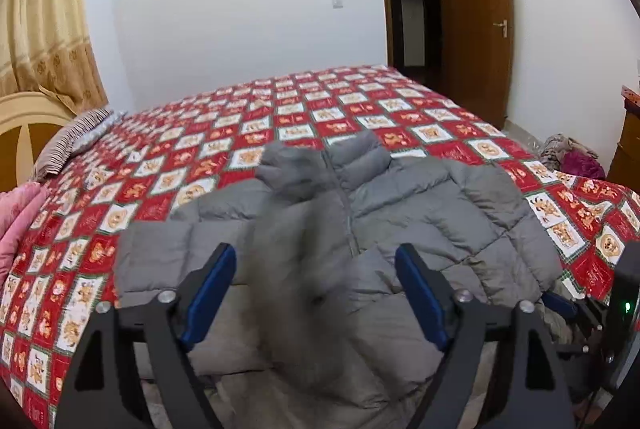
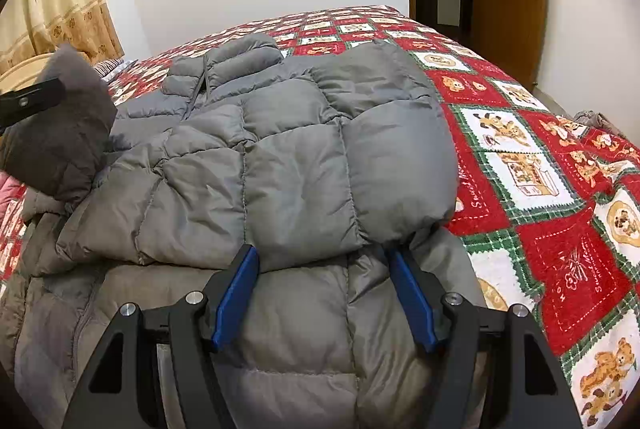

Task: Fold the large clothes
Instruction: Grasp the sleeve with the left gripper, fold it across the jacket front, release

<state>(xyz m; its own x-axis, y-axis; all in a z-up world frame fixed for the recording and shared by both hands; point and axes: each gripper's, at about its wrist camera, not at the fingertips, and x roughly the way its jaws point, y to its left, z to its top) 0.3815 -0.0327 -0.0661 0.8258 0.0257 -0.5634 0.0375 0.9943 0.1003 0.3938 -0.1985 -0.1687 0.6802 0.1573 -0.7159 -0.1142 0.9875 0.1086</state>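
Your left gripper [image 1: 316, 293] gapes wide over the blurred sleeve [image 1: 296, 229]; your right gripper [image 2: 324, 293] clamps the grey jacket's [image 2: 280, 149] folded sleeve end.

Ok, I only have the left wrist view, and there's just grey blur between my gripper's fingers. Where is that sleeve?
Observer: In the right wrist view, the lifted sleeve hangs raised off the jacket, beside the left gripper.
Operator: And the other one?
Observer: The folded sleeve lies across the jacket's front.
Operator: Right gripper?
Observer: The right gripper has its jaws apart, with the folded sleeve's end at its fingertips. Whether the pads press it, I can't tell.
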